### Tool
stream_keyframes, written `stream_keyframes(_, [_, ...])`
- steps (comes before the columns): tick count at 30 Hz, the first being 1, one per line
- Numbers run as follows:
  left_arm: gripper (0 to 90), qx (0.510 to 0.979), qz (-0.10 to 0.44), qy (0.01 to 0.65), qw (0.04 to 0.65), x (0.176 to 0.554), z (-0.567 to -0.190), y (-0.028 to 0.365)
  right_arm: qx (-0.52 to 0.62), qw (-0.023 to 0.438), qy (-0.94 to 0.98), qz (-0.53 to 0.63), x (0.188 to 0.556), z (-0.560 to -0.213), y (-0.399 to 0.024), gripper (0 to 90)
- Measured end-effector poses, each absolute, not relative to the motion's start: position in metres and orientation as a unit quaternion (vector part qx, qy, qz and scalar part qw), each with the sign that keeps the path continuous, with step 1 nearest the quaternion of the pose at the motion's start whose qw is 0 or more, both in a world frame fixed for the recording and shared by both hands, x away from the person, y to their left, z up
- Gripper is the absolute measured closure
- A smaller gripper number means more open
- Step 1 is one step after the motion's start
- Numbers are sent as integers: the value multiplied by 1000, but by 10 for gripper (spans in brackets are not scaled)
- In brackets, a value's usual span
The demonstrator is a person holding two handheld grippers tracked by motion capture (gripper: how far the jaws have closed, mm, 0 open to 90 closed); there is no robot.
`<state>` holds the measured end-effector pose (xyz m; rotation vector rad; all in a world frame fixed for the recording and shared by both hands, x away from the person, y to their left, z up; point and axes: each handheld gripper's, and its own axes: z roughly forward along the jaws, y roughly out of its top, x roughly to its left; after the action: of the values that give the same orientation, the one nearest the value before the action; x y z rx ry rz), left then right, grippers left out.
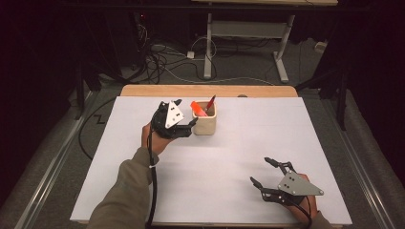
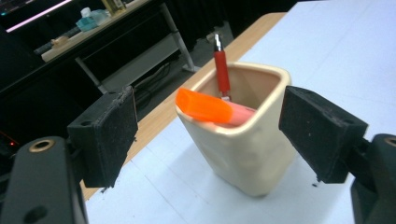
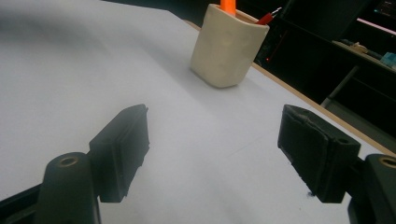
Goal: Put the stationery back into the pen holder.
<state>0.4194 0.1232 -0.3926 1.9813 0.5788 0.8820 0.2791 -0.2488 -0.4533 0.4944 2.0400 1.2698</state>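
Cream cup [image 2: 243, 140] stands upright near the far edge of the white tabletop [image 1: 215, 167], already holding an orange marker [image 2: 205, 106] and a red pen [image 2: 222, 70]. Loading looks done; nothing loose left on the sheet. Left gripper [image 1: 184, 125] just beside the cup, jaws spread, empty. Right gripper [image 1: 260, 172] well apart, spread, empty.

Around the cream cup [image 1: 205, 123] the white sheet [image 1: 248, 143] lies bare in front and to its right, while the left gripper [image 1: 184, 125] crowds its left side and an orange marker [image 1: 197, 108] and red pen [image 1: 211, 102] jut from its mouth, blocking entry from above.
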Motion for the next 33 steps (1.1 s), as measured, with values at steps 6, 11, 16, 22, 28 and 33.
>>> stream_keyframes(6, [195,801,352,220,431,406,-394,128,194,339,781,488,279,-453,-249,244])
stream_keyframes(11, [195,805,345,213,434,398,-396,132,194,340,780,488,279,-453,-249,242])
stream_keyframes(16, [195,805,344,213,434,391,-398,139,193,340,781,487,279,-453,-250,241])
stream_keyframes(22, [195,804,346,213,434,384,-400,148,193,340,781,487,279,-453,-250,241])
stream_keyframes(28, [194,808,347,205,430,375,-401,155,193,340,781,487,279,-453,-250,240])
stream_keyframes(33, [194,810,344,204,429,368,-406,160,193,342,781,486,280,-453,-250,240])
